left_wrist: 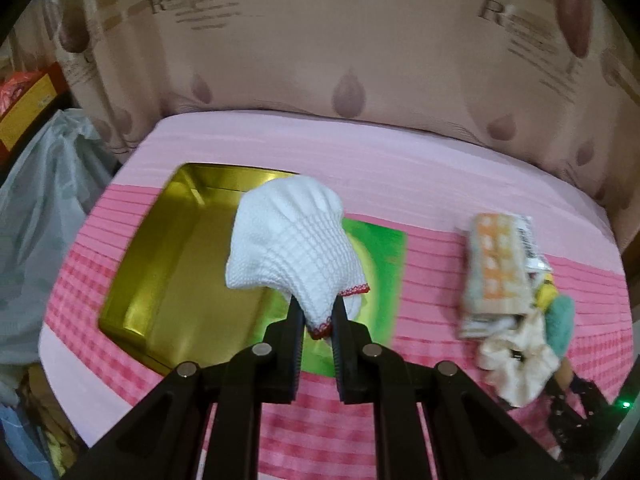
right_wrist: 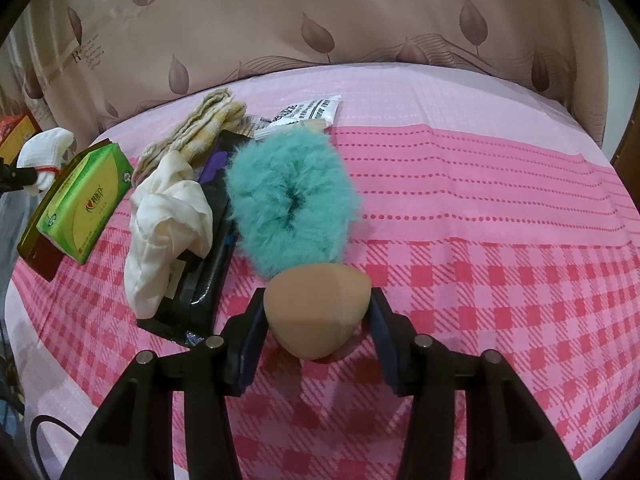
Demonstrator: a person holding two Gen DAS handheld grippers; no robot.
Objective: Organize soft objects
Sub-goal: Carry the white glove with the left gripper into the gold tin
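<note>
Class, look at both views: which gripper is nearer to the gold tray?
Left. The left gripper hangs just over the gold tray; the right gripper is far off.

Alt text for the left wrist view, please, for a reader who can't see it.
The left hand-held gripper pinches the red-trimmed cuff of a white knit glove, lifted above a gold tray and a green packet on a pink checked cloth. A pile of soft items lies to the right.
</note>
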